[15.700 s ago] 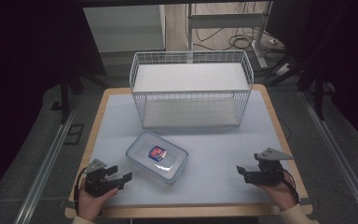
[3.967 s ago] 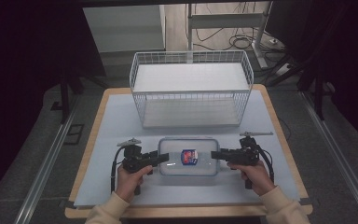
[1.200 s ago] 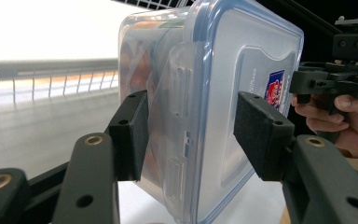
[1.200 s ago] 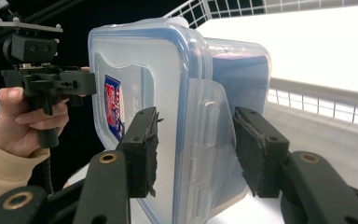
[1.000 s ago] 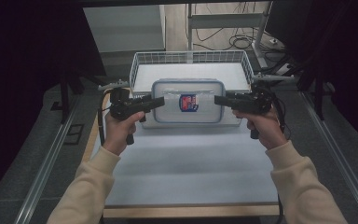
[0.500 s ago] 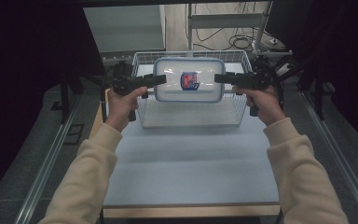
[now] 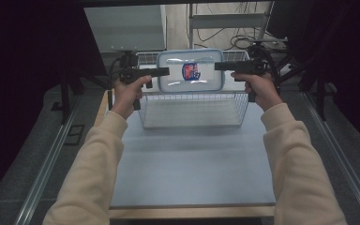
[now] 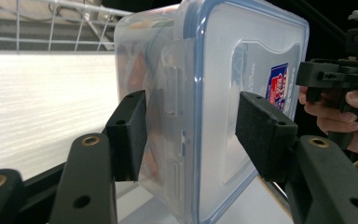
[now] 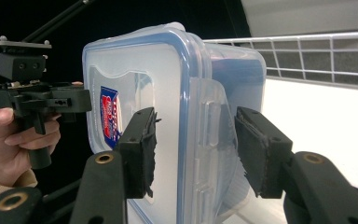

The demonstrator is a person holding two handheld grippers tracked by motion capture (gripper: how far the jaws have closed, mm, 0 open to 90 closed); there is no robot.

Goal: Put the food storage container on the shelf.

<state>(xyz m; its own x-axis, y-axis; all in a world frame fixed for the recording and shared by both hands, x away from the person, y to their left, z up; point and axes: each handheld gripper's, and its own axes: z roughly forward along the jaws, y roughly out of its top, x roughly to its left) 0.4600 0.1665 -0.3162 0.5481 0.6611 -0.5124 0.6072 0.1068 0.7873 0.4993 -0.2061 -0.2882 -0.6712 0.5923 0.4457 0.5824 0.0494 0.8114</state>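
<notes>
A clear plastic container [image 7: 191,71] with a blue-rimmed lid and a red-and-blue label hangs in the air above the white wire basket [image 7: 192,111]. It is tipped so the lid faces the high view. My left gripper [image 7: 158,71] is shut on its left short end and my right gripper [image 7: 221,66] on its right short end. In the left gripper view the pads of the left gripper [image 8: 193,135] press the container [image 8: 223,84] at base and lid, with the right gripper [image 8: 328,77] beyond. In the right gripper view the right gripper [image 9: 196,149] clamps the container [image 9: 135,79], with the left gripper [image 9: 51,102] beyond.
The basket stands at the far end of the pale blue table mat [image 7: 192,164], its white floor bare. A wooden table edge [image 7: 192,212] runs along the front. Dark curtains flank both sides, and cables and stands lie behind the basket.
Both grippers picked the container up off the table, and over the last second carried it higher and farther away, above the basket.
</notes>
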